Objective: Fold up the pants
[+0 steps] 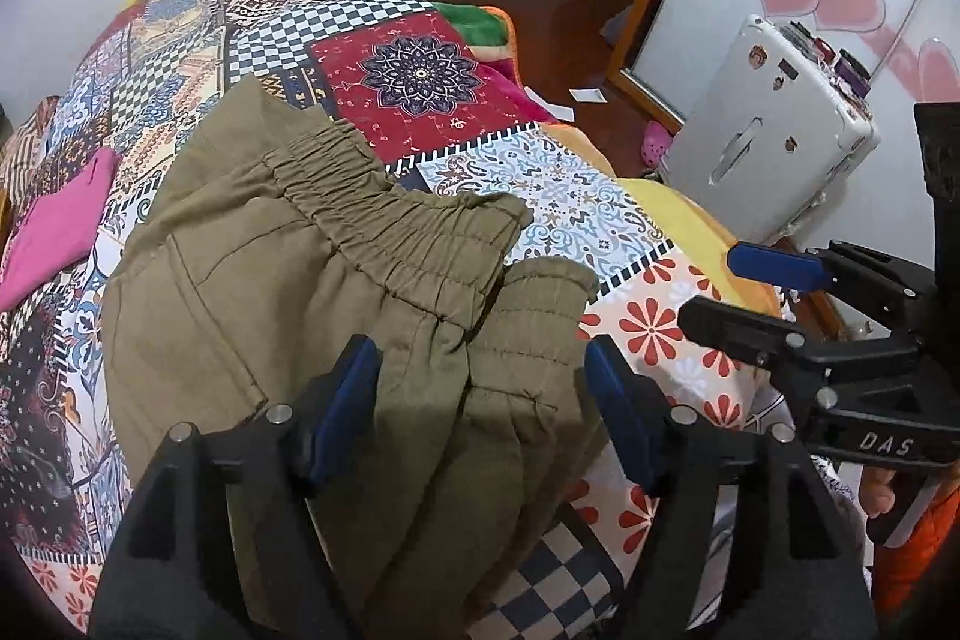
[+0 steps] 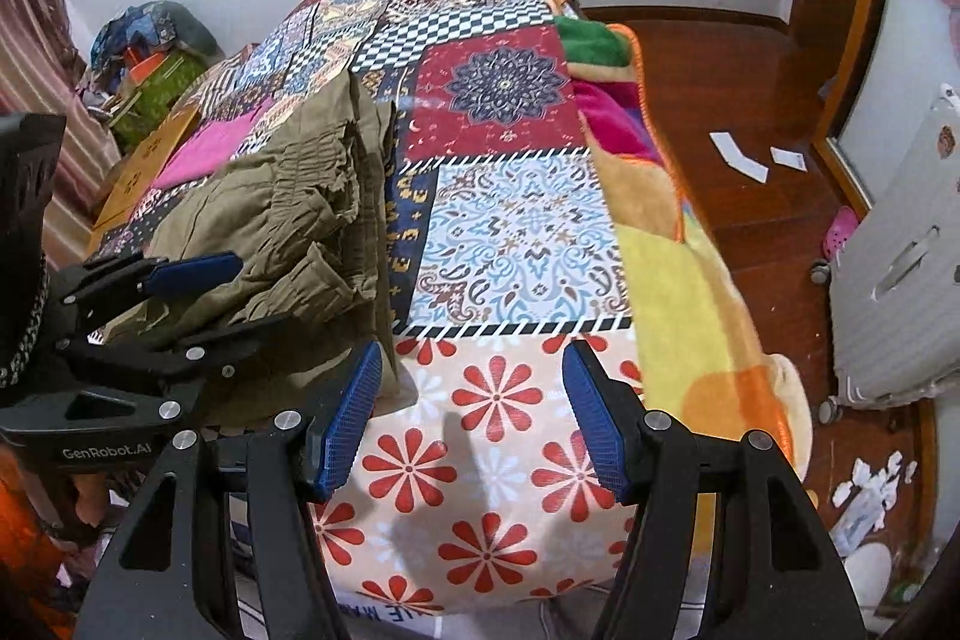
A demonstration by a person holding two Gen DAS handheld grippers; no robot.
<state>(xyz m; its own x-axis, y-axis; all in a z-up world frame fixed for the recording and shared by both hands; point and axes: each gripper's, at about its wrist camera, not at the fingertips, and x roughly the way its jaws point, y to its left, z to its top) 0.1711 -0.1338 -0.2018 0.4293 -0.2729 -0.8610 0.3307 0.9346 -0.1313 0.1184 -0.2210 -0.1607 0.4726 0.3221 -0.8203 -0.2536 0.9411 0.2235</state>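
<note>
Both of my grippers are spread, the left gripper (image 1: 483, 400) straddling the bunched waistband of the olive pants (image 1: 288, 244) on the bed (image 1: 540, 202) and the right gripper (image 2: 474, 412) empty near the edge, so I risk pinching one layer and dragging the stack askew.

The olive-green pants (image 1: 288, 274) lie bunched on the bed, toward its near left part, on the patchwork cover. The gathered elastic waistband (image 1: 372, 220) is turned up and crumpled, running diagonally across the heap. The fabric is creased and layered, one fold hanging over the near edge.
</note>
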